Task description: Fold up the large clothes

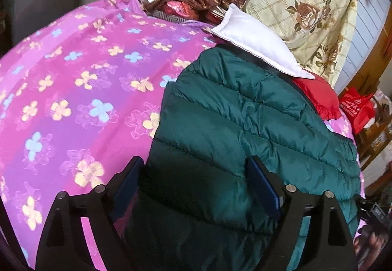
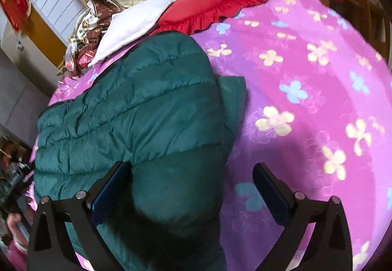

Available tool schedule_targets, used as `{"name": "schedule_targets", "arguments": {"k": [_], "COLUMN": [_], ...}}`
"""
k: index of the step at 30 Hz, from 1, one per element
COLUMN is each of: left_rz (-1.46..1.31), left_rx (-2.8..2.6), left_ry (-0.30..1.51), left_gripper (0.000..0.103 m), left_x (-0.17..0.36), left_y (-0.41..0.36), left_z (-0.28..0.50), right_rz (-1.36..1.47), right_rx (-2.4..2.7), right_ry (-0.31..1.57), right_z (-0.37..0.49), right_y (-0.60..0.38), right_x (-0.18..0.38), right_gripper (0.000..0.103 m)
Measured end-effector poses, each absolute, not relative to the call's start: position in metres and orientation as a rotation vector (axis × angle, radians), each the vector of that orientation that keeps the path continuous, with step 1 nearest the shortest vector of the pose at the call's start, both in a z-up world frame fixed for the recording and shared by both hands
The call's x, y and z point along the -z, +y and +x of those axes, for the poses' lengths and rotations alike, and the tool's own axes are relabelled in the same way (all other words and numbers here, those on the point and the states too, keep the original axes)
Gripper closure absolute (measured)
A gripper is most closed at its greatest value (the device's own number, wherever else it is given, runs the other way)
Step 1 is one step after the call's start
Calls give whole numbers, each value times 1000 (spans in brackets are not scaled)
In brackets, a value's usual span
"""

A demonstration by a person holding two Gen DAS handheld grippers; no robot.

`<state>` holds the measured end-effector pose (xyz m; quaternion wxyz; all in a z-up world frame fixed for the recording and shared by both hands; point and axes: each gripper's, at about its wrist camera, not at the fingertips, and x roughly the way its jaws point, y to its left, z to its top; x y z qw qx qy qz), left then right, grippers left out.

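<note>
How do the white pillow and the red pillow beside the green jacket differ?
The white pillow is plain-edged and flat; the red pillow has a ruffled edge and looks plumper. The white pillow overlaps the green jacket at its top edge in the left view, while the red pillow lies beside that edge. The white pillow partly covers the red pillow. Both lie on the pink flowered bedcover.

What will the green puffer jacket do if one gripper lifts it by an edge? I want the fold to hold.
The jacket looks quilted and puffy, so it would likely drape limply and spring back from a crease. Its shiny shell suggests it may slide between the pads and over the smooth bedspread. It is probably light for its bulk.
</note>
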<state>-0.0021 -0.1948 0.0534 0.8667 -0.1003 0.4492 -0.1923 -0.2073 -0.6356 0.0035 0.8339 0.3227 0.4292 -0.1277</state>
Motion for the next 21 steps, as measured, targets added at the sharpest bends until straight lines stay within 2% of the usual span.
{"name": "schedule_targets", "arguments": {"k": [13,18,21], "left_rz": [-457,-445,-444], "left_rx": [550,552,557], "left_ry": [1108,1084,1094], "left_gripper": [18,18,21], "left_x": [-17,-18,-18], "left_y": [-181,-187,-191], "left_z": [28,26,26], "right_rz": [713,693,694], "right_rx": [104,82,78], "right_ry": [918,932,937], "right_z": [-175,-165,-163], "right_y": [-644,-638,-638], "right_x": [18,18,18], "right_gripper": [0,0,0]}}
